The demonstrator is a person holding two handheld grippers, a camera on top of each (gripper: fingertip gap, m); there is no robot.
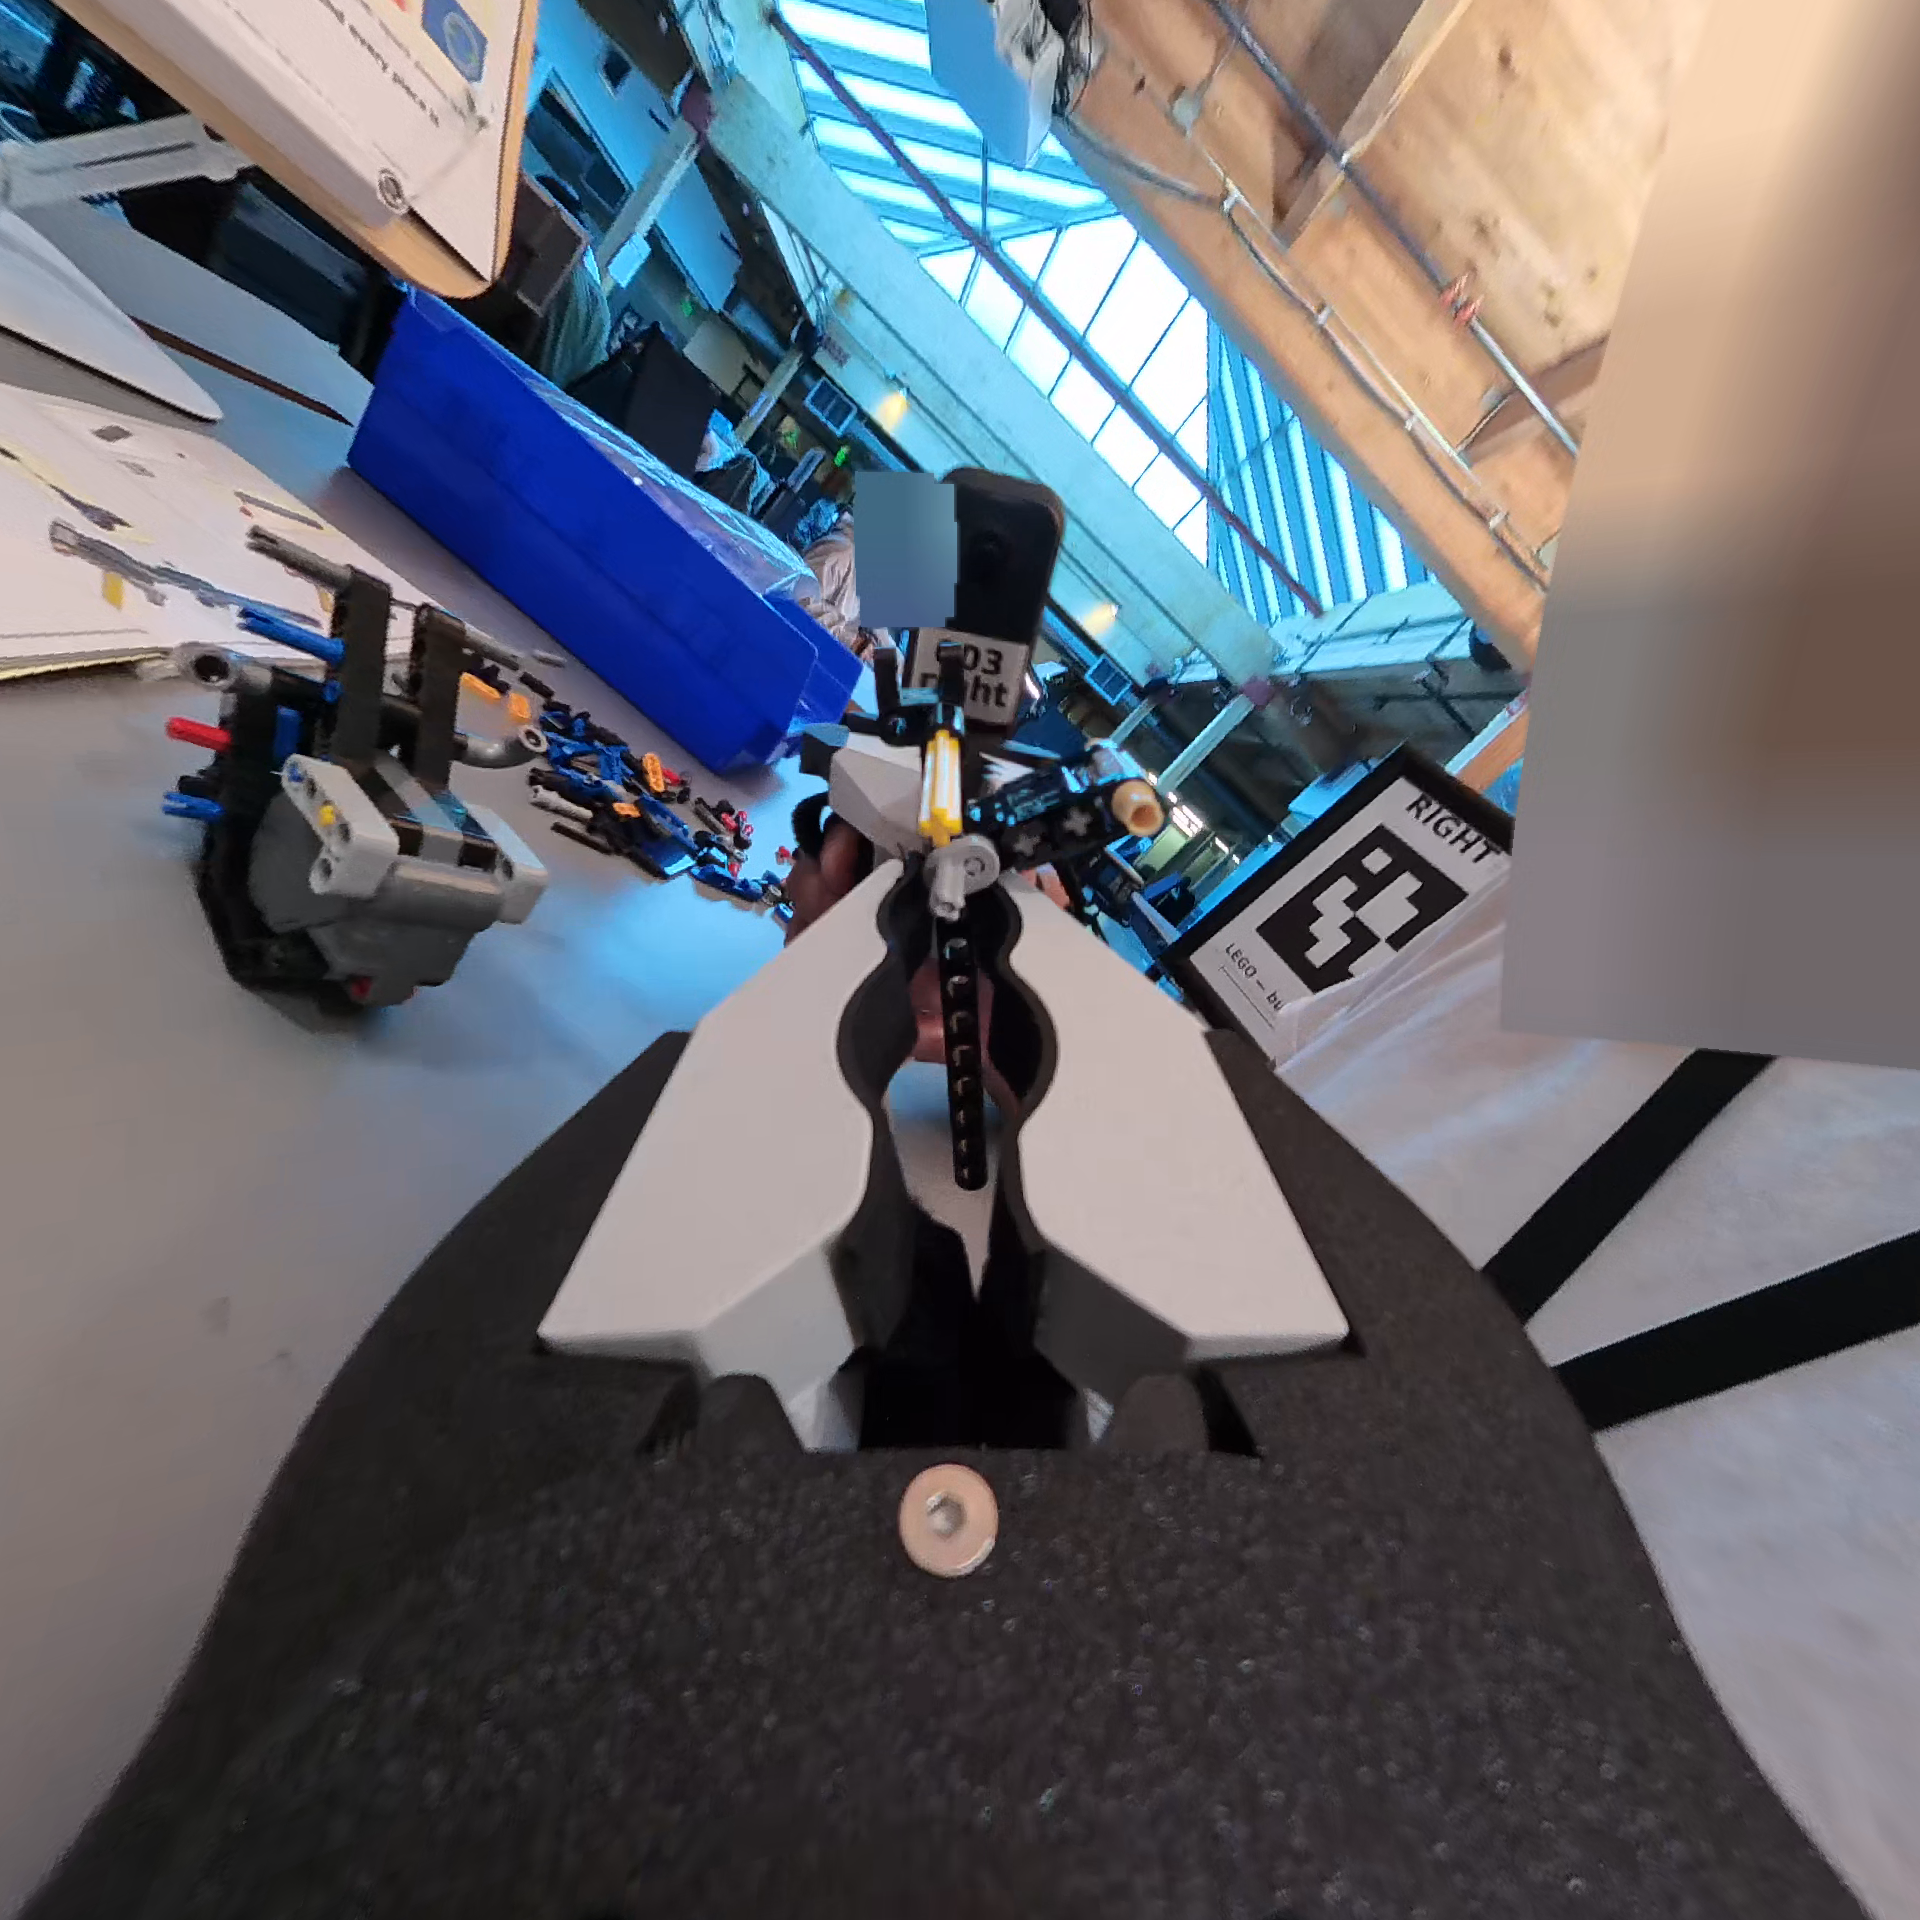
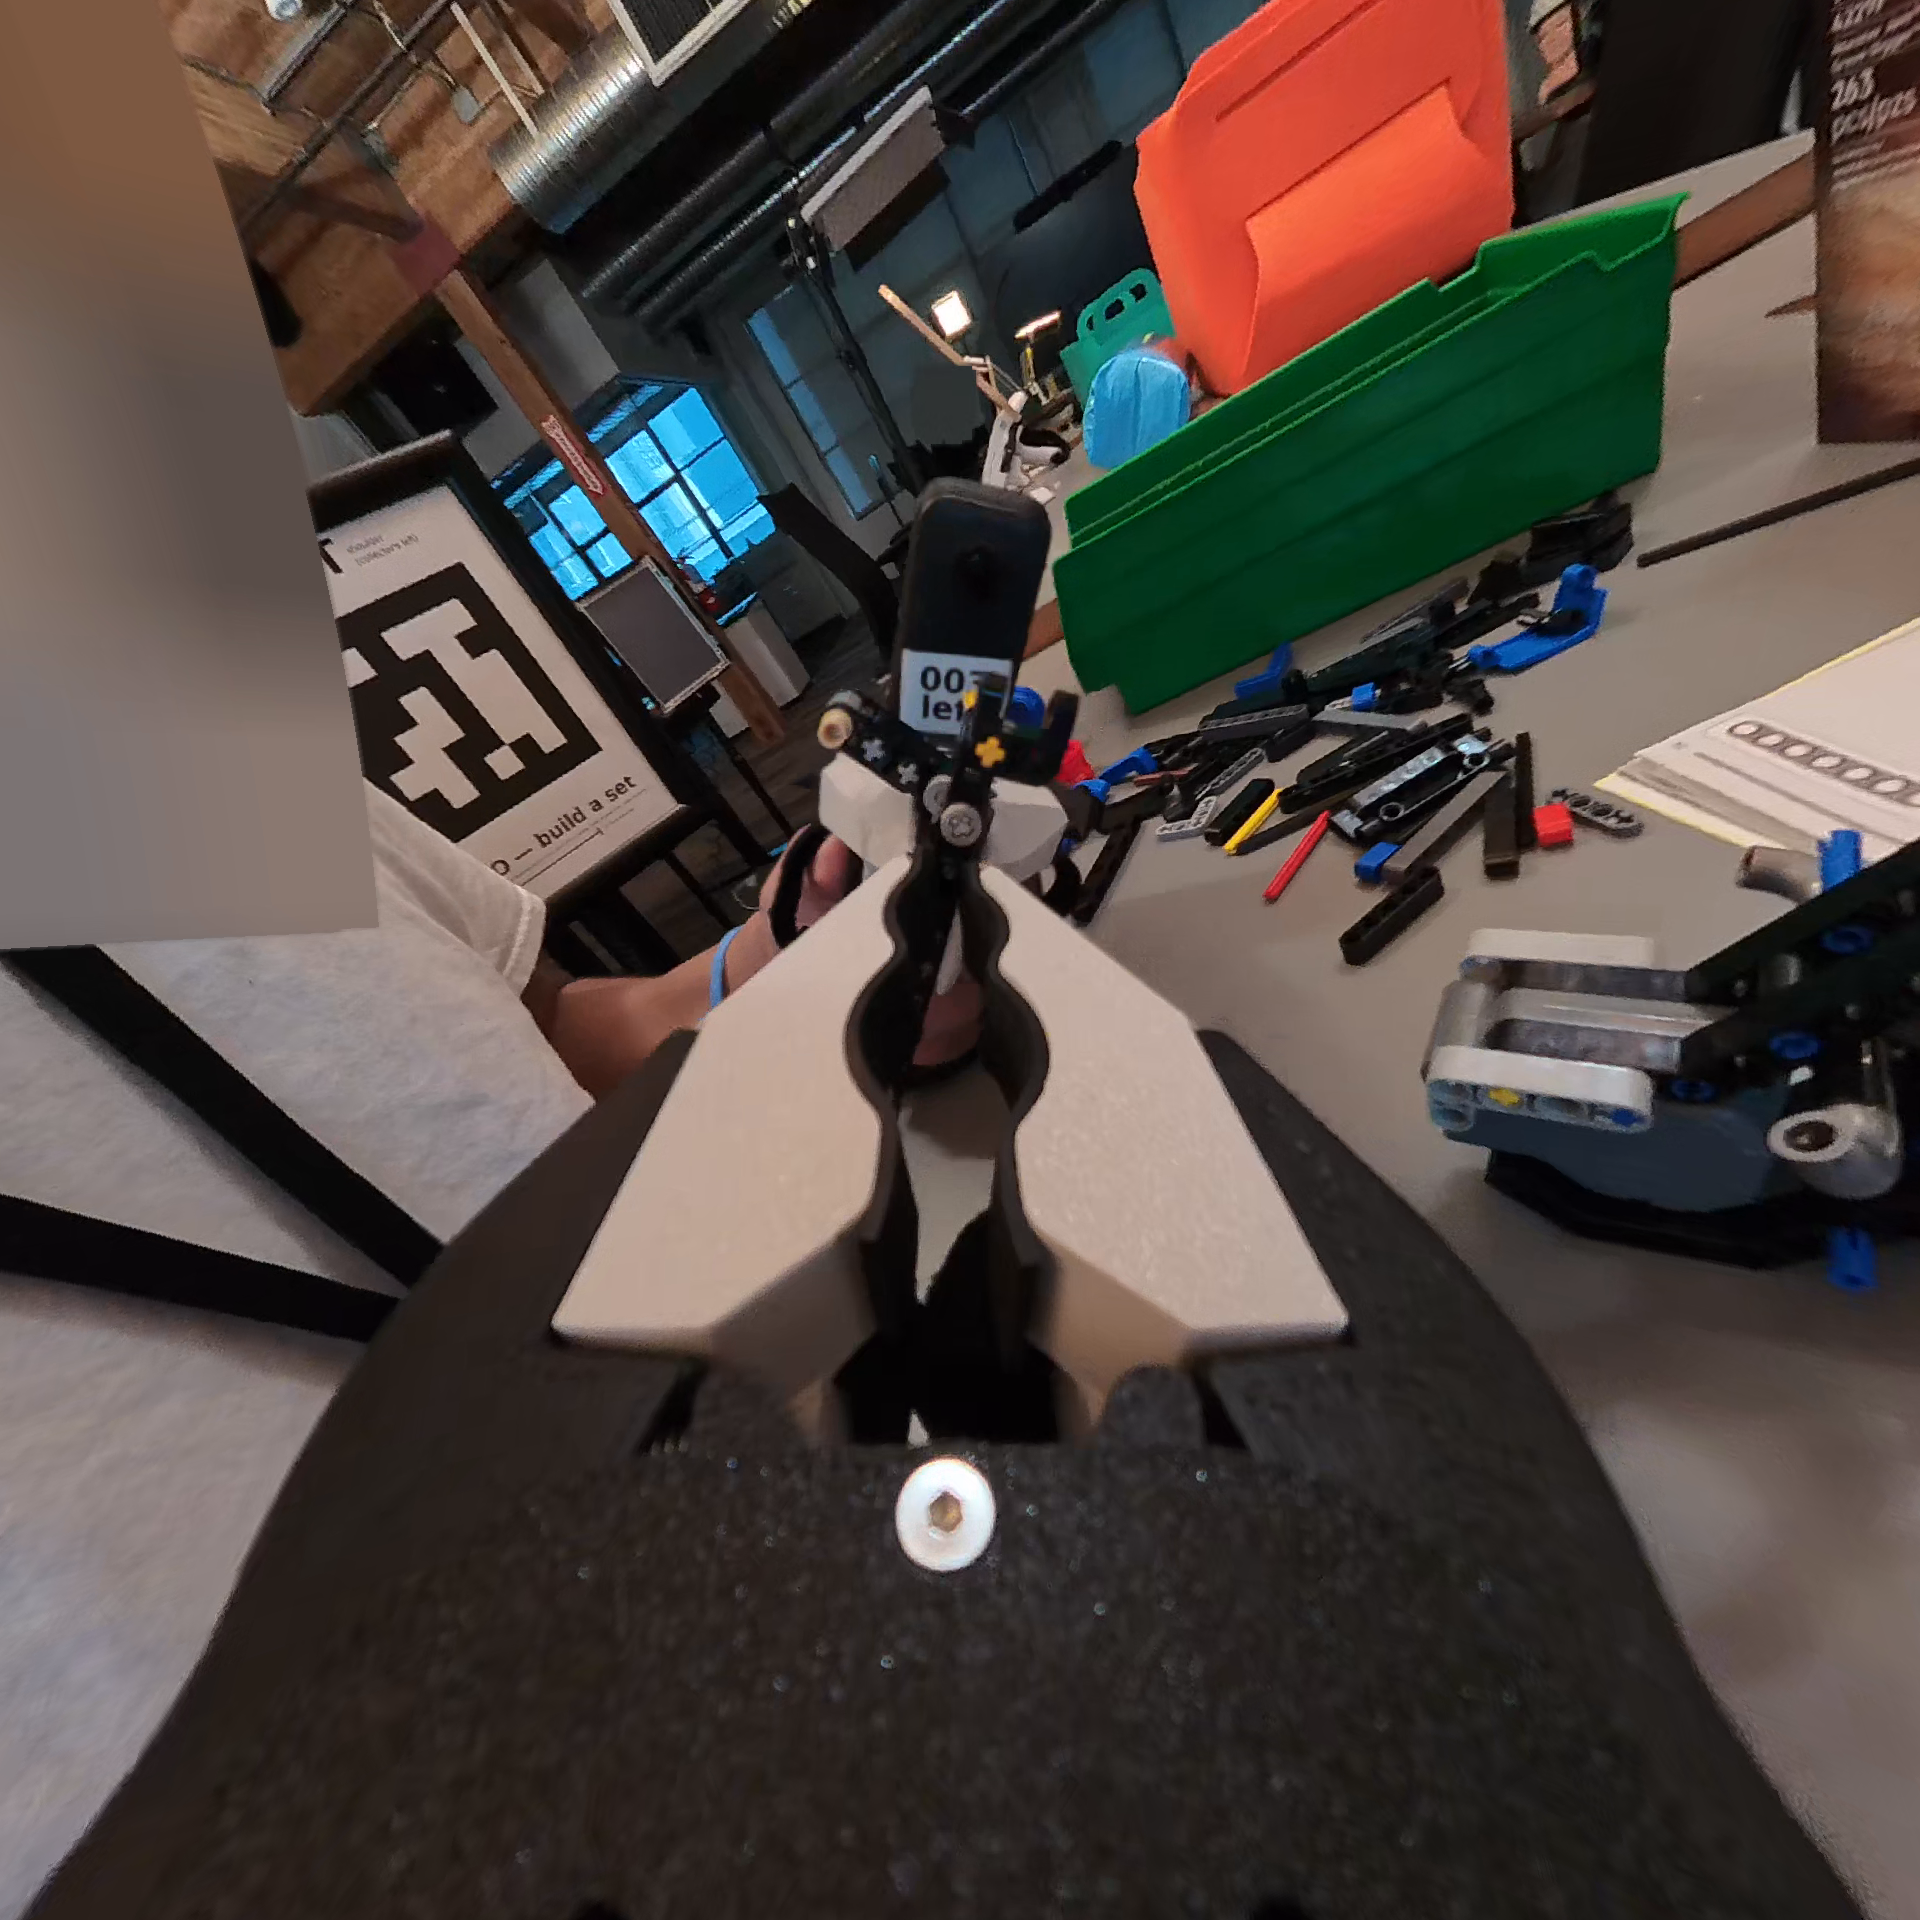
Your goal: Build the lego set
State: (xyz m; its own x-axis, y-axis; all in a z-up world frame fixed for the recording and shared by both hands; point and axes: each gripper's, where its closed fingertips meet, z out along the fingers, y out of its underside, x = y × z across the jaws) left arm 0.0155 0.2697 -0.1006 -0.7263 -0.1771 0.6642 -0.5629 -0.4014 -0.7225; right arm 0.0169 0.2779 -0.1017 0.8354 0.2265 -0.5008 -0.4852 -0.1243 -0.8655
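My left gripper [image 1: 940,883] is shut on a long black holed beam [image 1: 961,1049] that stands between its fingers. At the beam's far end sits a small sub-assembly [image 1: 997,810] of black cross pieces, a yellow part, a grey connector and a tan pin. My right gripper [image 2: 940,873] faces the left one and is shut on a black part [image 2: 930,956] of the same sub-assembly [image 2: 956,764]. Both hold it in the air above the grey table [image 2: 1299,1039]. A partly built grey and black model [image 1: 353,831] stands on the table; it also shows in the right wrist view [image 2: 1662,1091].
Loose black, blue, red and yellow pieces [image 2: 1403,748] lie in a pile [image 1: 644,790]. A blue bin [image 1: 582,540], a green bin [image 2: 1351,499] and an orange bin [image 2: 1320,177] stand behind. An instruction booklet [image 1: 104,540] lies flat. Marker signs [image 2: 468,686] stand at the table edge. Only a small space, under 4 cm, lies between the two pairs of fingers.
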